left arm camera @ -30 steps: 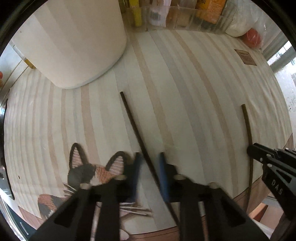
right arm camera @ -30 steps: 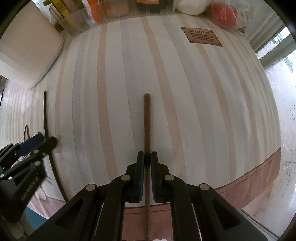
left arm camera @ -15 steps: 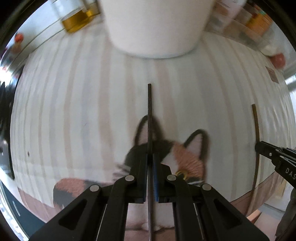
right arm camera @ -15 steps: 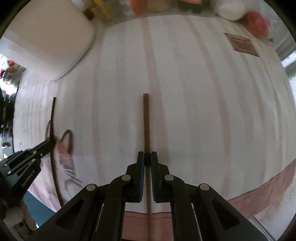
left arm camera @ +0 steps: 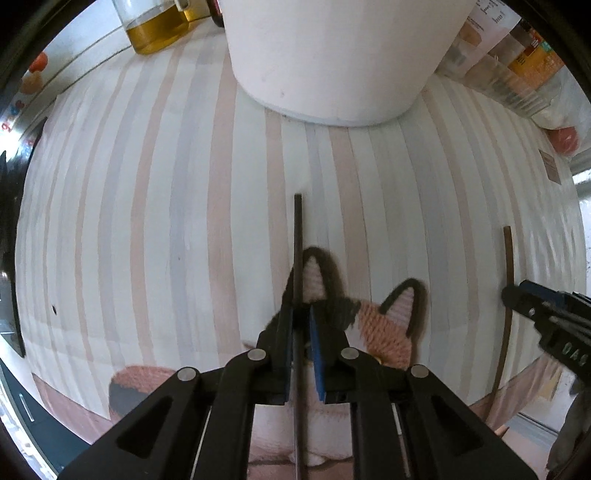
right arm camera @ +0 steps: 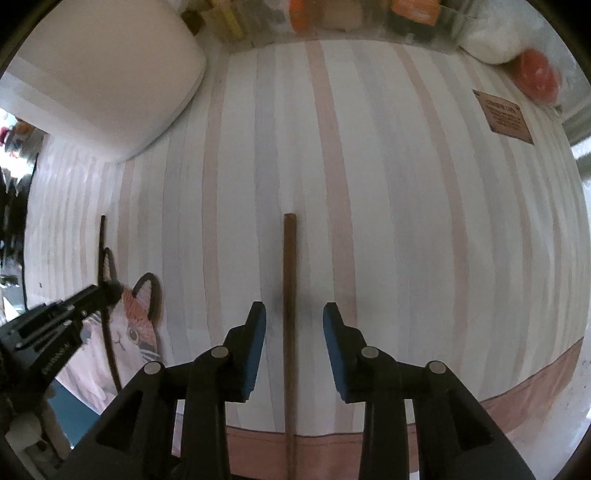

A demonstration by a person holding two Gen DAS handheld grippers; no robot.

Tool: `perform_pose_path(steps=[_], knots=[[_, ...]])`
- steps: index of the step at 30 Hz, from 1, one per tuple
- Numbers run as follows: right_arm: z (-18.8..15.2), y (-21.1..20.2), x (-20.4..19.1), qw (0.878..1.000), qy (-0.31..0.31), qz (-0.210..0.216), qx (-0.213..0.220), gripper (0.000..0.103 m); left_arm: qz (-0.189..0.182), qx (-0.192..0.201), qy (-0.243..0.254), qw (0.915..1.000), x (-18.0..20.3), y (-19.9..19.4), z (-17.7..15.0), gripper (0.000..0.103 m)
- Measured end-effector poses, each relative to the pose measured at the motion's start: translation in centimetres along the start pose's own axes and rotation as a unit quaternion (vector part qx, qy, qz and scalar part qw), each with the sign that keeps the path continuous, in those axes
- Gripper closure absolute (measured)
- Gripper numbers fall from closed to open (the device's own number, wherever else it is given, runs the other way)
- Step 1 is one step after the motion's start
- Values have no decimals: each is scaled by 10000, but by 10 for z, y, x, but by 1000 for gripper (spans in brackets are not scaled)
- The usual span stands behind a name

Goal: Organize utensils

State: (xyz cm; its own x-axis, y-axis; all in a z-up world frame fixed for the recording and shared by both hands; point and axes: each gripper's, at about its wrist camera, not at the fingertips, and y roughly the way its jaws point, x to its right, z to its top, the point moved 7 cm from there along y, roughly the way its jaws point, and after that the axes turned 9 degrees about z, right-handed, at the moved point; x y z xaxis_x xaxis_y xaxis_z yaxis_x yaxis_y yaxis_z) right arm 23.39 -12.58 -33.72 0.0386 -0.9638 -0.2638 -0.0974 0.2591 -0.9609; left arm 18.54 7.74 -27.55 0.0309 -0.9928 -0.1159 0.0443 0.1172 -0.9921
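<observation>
Between the spread fingers of the right gripper (right arm camera: 294,325) a brown chopstick (right arm camera: 289,295) lies untouched on the striped worktop (right arm camera: 406,221), while the left gripper (left arm camera: 301,325) pinches a black chopstick (left arm camera: 297,251) above the cat-shaped mat (left arm camera: 384,325).

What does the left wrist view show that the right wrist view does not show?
Only the left wrist view shows the jar of yellow liquid and the left claw narrowed around the black chopstick. Only the right wrist view shows the brown label and the right claw open around the brown chopstick. Both show the cat mat, both chopsticks and the white container.
</observation>
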Motion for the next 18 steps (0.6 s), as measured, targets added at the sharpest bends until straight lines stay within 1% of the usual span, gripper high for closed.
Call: perform_pose_path(steps=[1,2,4,5,6,8,9,10,12,14,15,16,18], knots=[[3,0,-4,9999,-111,-32,103,75,10,6,-45,10000,3,0,4,98],[11,4,-4,9999,-147,-15,76,97,5,7,-98,10000,6,-1,4,98],[12,6,-9,9999,-143,-41,83,96,-32,-23,-338,9994,-4,1,9,100],[12,8,-14,9999,-120,11,70,96,-116,-48,-485,9987,-11,3,12,100],[12,7,-21,9999,-72,100,44,96,-191,-77,-558,9982,-26,5,12,100],[13,9,-22,9999,-95,102,-13,96,-258,-133,-652,9974,-37,6,12,100],[18,10,-23,9999,-123,78,-63,96,-265,-123,-596,9978,-42,7,14,100],[21,11,-23,9998,-122,71,-127,96,-267,-130,-515,9982,-44,7,15,98],[28,16,-29,9997,-111,99,-188,96,-258,-145,-415,9987,-40,8,13,95],[37,17,-33,9997,-101,92,-189,96,-200,-154,-271,9993,-35,8,19,95],[40,19,-28,9998,-104,69,-179,96,-173,-152,-237,9995,-22,10,18,95],[43,20,-29,9998,-109,33,-166,96,-140,-145,-181,9996,-19,10,21,95],[54,17,-38,9997,-170,-76,-178,96,-71,-149,-55,9998,-15,11,27,95]])
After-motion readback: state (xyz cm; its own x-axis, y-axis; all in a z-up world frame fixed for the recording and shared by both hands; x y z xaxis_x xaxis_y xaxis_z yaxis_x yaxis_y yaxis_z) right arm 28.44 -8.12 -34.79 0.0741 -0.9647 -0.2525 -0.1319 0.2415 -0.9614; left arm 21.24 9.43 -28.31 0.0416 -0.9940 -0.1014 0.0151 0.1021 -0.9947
